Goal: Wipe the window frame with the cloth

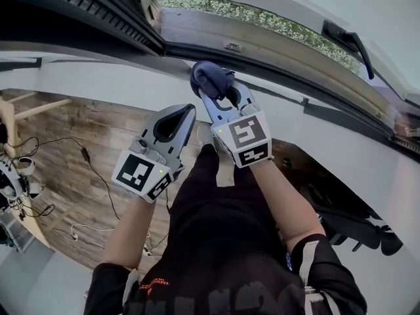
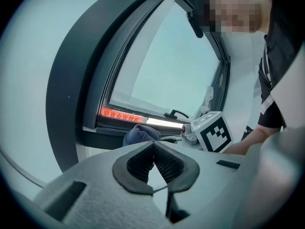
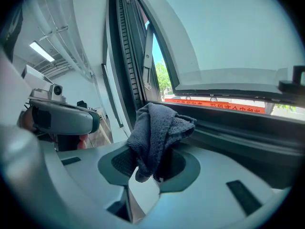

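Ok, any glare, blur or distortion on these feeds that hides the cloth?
Head view: fisheye bends the window frame into an arc, cloth sharp and evenly lit. Left gripper view: glass washed out pale, corners vignetted black, cloth small but clear. Right gripper view: cloth crisp, bright glass behind.
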The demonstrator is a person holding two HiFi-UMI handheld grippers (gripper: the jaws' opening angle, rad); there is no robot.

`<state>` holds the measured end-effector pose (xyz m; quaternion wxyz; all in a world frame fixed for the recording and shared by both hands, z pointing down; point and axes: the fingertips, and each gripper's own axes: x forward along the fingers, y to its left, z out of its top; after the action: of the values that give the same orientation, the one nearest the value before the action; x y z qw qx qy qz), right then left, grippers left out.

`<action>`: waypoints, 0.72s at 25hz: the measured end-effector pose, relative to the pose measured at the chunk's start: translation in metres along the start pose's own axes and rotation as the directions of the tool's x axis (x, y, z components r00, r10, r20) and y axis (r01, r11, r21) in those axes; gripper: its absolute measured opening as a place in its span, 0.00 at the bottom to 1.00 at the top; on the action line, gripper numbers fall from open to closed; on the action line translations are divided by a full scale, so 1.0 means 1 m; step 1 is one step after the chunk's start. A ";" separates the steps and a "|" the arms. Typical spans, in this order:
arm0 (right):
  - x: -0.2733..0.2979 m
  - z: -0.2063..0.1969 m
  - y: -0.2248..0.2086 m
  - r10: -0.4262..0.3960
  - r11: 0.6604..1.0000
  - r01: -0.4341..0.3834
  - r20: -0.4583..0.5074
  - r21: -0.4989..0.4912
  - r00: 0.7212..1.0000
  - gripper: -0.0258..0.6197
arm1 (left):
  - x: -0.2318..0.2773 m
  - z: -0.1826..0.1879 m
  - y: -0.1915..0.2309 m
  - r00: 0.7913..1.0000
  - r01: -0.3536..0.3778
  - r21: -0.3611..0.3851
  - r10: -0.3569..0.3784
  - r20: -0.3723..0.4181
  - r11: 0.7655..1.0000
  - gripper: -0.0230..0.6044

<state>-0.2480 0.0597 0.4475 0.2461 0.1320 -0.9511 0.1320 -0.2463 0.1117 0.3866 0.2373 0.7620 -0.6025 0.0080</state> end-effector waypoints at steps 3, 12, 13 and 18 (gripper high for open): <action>-0.010 -0.004 -0.008 -0.015 1.000 0.015 0.001 0.006 1.000 0.21 | 0.007 0.001 -0.010 1.000 0.014 0.008 -0.014 -0.004 1.000 0.07; -0.042 -0.016 -0.033 -0.067 0.997 0.067 -0.004 0.031 0.998 0.21 | 0.026 0.005 -0.038 0.998 0.061 0.028 -0.061 -0.012 0.998 0.07; -0.046 -0.017 -0.036 -0.072 0.997 0.072 -0.004 0.034 0.997 0.21 | 0.028 0.006 -0.041 0.998 0.065 0.030 -0.065 -0.014 0.997 0.07; -0.062 -0.023 -0.048 -0.097 0.994 0.097 -0.004 0.053 0.995 0.21 | 0.037 0.007 -0.056 0.996 0.088 0.041 -0.087 -0.022 0.995 0.07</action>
<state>-0.1709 0.0333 0.4447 0.2493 0.1843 -0.9396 0.1451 -0.1866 0.0840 0.3718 0.2275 0.7923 -0.5659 0.0176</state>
